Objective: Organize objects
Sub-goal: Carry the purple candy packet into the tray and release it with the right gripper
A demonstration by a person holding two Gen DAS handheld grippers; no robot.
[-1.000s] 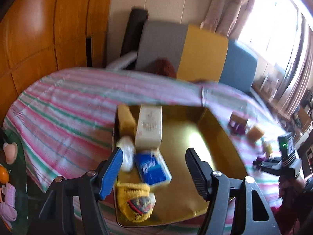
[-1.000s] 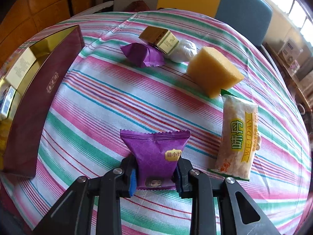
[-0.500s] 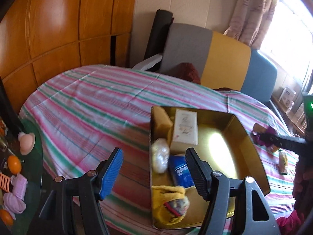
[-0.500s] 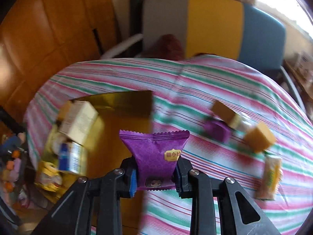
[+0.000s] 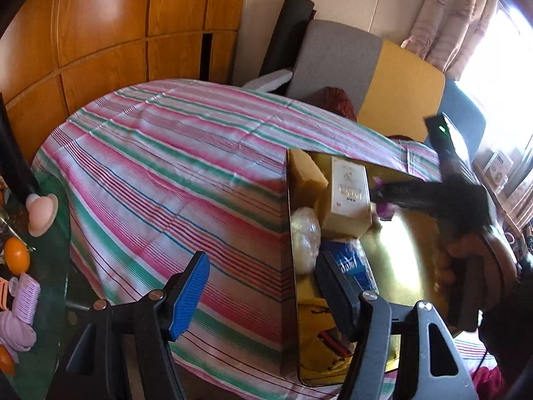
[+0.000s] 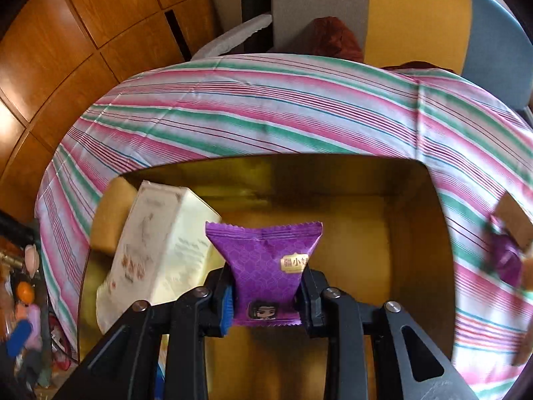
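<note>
A purple snack packet sits between the pads of my right gripper, whose jaws are opening while the pads still touch it. It hangs over the bare floor of the gold box, beside a cream carton. In the left wrist view the box also holds a yellow sponge, a white bag, a blue pack and a yellow packet. My left gripper is open and empty, straddling the box's left wall. The right gripper reaches in from the right.
A second purple packet and a small gold carton lie on the striped tablecloth right of the box. A low side table with oranges and toys stands at the left. A grey, yellow and blue sofa is behind.
My right gripper carried the purple packet from the tablecloth leftward to above the gold box. My left gripper shifted left and down, so the box now sits under its right finger.
</note>
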